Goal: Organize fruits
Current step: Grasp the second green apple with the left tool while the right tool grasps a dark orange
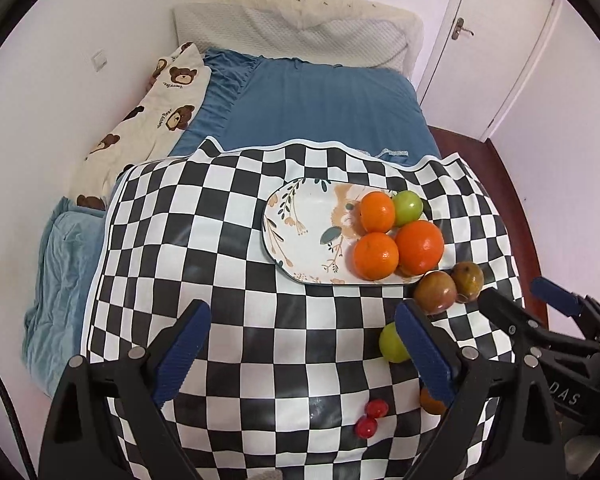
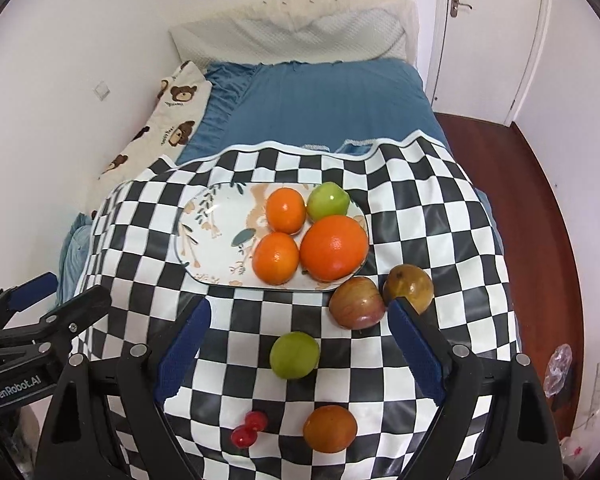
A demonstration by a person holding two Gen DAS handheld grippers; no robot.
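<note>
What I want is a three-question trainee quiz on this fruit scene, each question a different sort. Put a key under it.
1. How many fruits lie on the plate?
2. True or false: the left tool or the right tool grips a fruit.
3. The two small red fruits lie: A) on the plate; B) on the checkered cloth; C) on the blue bedsheet.

Key
1. Four: three oranges and one green fruit.
2. False: both stand open and empty.
3. B.
</note>
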